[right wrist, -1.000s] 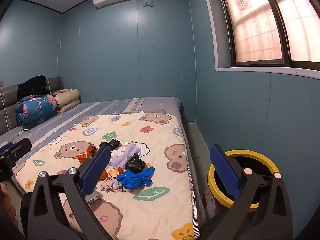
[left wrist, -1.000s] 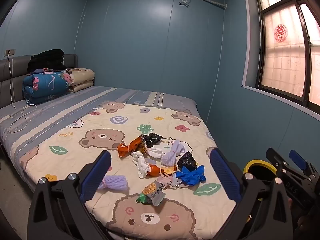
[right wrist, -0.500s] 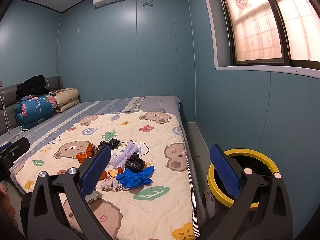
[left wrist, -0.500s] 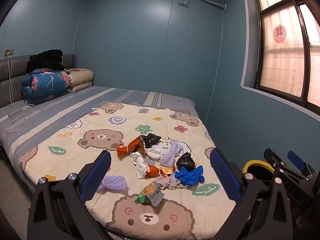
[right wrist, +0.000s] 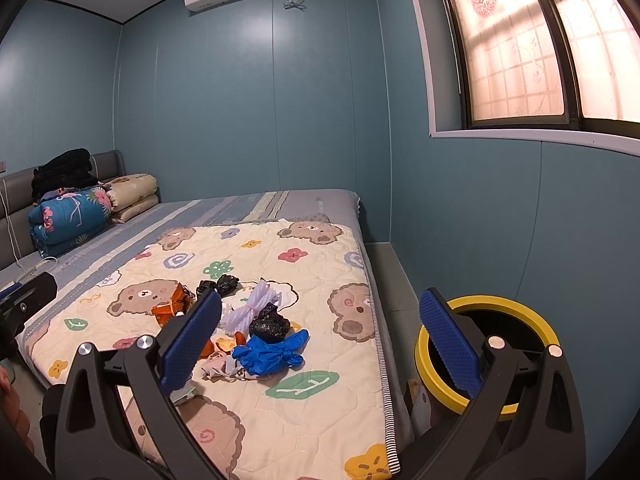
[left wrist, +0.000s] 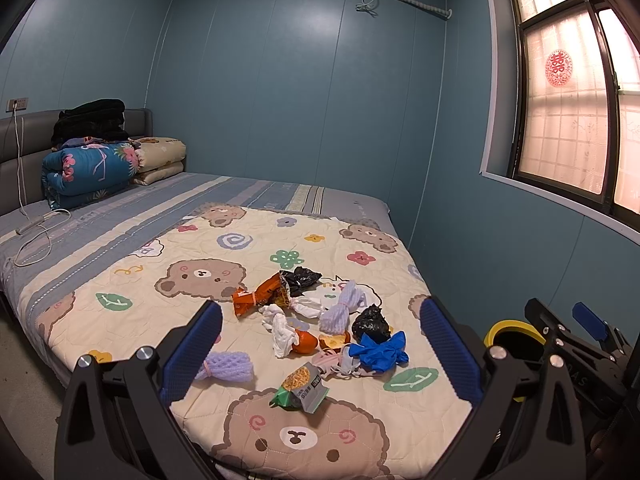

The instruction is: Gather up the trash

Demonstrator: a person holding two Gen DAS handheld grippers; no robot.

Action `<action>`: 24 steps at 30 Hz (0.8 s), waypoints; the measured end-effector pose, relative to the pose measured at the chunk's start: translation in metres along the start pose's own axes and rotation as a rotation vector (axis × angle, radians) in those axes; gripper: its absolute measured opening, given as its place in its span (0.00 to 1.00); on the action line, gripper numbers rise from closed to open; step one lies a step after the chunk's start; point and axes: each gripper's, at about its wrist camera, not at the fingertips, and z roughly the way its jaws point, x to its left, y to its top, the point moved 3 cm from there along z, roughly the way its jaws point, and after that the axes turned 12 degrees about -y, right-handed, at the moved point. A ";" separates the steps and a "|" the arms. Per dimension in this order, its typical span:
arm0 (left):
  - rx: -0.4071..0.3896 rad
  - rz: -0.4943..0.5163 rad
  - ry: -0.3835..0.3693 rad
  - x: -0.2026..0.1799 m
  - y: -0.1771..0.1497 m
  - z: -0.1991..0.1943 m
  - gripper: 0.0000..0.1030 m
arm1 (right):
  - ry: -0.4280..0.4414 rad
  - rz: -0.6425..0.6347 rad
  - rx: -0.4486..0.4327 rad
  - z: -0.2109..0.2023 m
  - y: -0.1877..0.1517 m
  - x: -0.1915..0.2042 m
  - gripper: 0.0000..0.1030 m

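A pile of trash lies on the bear-print quilt (left wrist: pixel 192 280) near the foot of the bed. It includes an orange snack wrapper (left wrist: pixel 260 298), a blue glove (left wrist: pixel 380 350) (right wrist: pixel 272 354), two black bags (left wrist: pixel 370 322), white tissue (left wrist: pixel 280 330), lavender foam nets (left wrist: pixel 228 366) and a snack packet (left wrist: pixel 302 386). My left gripper (left wrist: pixel 320 314) hangs open and empty in front of the pile. My right gripper (right wrist: pixel 320 300) is also open and empty, level with the bed's right edge. A black bin with a yellow rim (right wrist: pixel 496 303) (left wrist: pixel 506 325) stands on the floor to the right of the bed.
Folded quilts (left wrist: pixel 88 172) with black clothing on top sit by the grey headboard. A white charger cable (left wrist: pixel 36 236) trails over the striped sheet. The blue wall and a window (left wrist: pixel 568 120) close the right side, leaving a narrow floor strip (right wrist: pixel 388 272) where the bin stands.
Both views have shifted very slightly. Both grippers stay open and the trash has not moved.
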 end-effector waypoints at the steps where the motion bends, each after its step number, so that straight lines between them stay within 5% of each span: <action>1: 0.000 0.000 0.000 0.000 0.000 0.000 0.93 | -0.001 0.000 0.000 0.000 0.000 0.000 0.92; 24: 0.001 -0.001 -0.001 -0.005 -0.001 0.000 0.93 | 0.000 0.003 0.013 0.004 -0.004 -0.001 0.92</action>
